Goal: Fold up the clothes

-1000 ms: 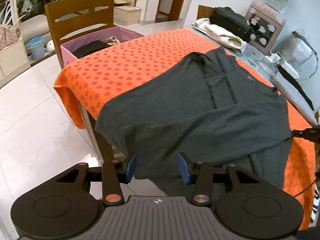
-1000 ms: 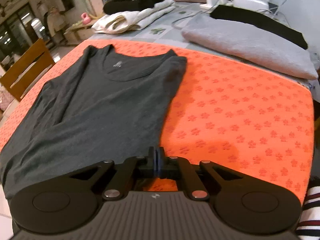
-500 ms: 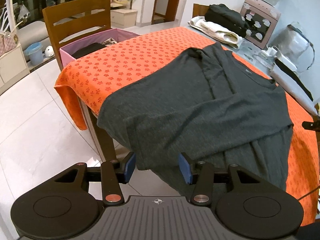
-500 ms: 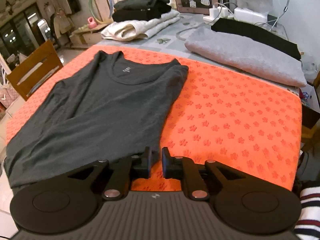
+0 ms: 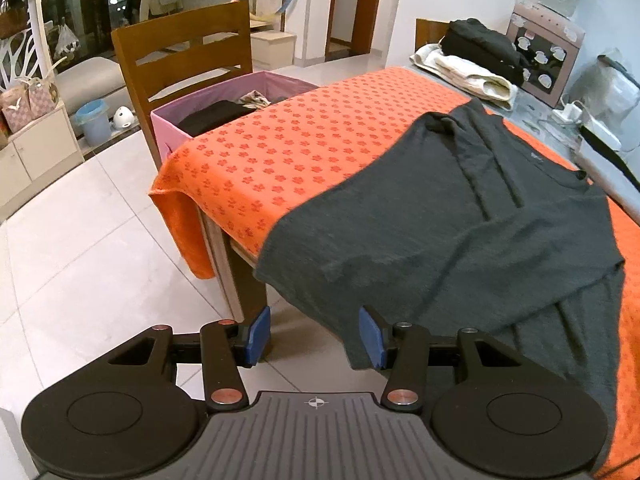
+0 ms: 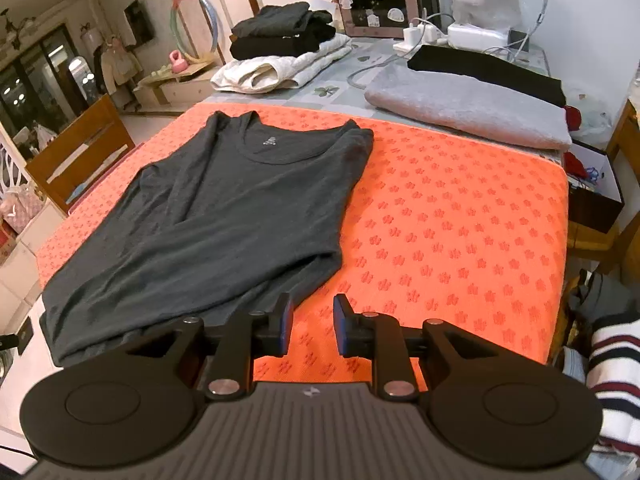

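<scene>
A dark grey long-sleeved shirt (image 5: 460, 224) lies flat on the orange flower-print cloth (image 5: 304, 160), collar at the far end, both sleeves folded in, its hem hanging over the near table edge. It also shows in the right wrist view (image 6: 224, 220). My left gripper (image 5: 314, 336) is open and empty, off the table edge just before the hanging hem. My right gripper (image 6: 313, 324) is open and empty, low over the orange cloth (image 6: 460, 232) beside the shirt's near right corner.
A pink bin of clothes (image 5: 224, 108) and a wooden chair (image 5: 180, 56) stand left of the table. Folded clothes are stacked at the far end (image 6: 280, 52). A grey folded garment (image 6: 468, 108) lies at the back right. A charger and cables (image 6: 424, 36) lie behind.
My right gripper has opened from shut and drawn back, leaving the shirt's side folded in. My left gripper has pulled back from the hem and stayed open.
</scene>
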A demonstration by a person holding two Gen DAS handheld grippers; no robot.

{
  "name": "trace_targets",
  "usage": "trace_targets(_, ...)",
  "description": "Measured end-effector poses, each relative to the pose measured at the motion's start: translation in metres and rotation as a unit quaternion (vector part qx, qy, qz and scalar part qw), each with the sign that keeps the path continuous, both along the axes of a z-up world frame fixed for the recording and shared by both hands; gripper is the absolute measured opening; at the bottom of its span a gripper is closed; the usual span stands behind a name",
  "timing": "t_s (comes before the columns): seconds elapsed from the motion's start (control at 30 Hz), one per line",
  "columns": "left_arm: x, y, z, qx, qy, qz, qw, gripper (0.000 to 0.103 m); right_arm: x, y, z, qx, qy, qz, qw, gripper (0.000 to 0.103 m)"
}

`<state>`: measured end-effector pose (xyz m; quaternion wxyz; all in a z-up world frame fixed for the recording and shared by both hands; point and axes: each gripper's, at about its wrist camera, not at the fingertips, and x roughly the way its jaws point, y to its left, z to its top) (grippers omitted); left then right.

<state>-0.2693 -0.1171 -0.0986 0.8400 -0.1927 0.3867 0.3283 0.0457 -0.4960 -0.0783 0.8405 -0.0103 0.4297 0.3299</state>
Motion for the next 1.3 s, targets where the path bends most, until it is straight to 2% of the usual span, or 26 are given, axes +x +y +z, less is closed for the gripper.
trace_targets(0.27, 0.018, 0.033, 0.005, 0.003, -0.001, -0.020, 0.9998, 0.052, -0.026, 0.001, 0.001, 0.015, 0.004, -0.010, 1.000, 0.027)
trace_targets(0.5, 0.052, 0.079, 0.016, 0.002, -0.023, -0.067, 0.9975, 0.053, -0.051, 0.015, 0.003, 0.005, -0.006, -0.041, 0.999, 0.029)
trace_targets(0.6, 0.072, 0.109, 0.023, -0.005, -0.038, -0.102, 0.9940, 0.053, -0.063, 0.029, 0.006, -0.005, -0.019, -0.064, 0.998, 0.029)
trace_targets(0.7, 0.094, 0.133, 0.030, -0.005, -0.049, -0.168, 0.9845, 0.053, -0.082, 0.045, 0.010, -0.006, -0.031, -0.103, 0.994, 0.029)
trace_targets(0.83, 0.132, 0.173, 0.038, -0.013, -0.062, -0.265, 0.9622, 0.053, -0.114, 0.074, 0.012, -0.002, -0.047, -0.173, 0.984, 0.033)
trace_targets(0.97, 0.167, 0.211, 0.048, -0.023, -0.072, -0.323, 0.9434, 0.053, -0.153, 0.107, 0.007, 0.003, -0.050, -0.250, 0.967, 0.034)
trace_targets(1.03, 0.182, 0.228, 0.052, -0.027, -0.073, -0.341, 0.9369, 0.053, -0.172, 0.126, 0.005, 0.008, -0.051, -0.276, 0.960, 0.034)
trace_targets(1.13, 0.198, 0.247, 0.057, -0.030, -0.073, -0.358, 0.9303, 0.053, -0.197, 0.156, 0.004, 0.012, -0.054, -0.297, 0.953, 0.034)
trace_targets(1.3, 0.220, 0.272, 0.057, -0.035, -0.056, -0.363, 0.9295, 0.053, -0.230, 0.209, 0.000, 0.028, -0.053, -0.301, 0.952, 0.034)
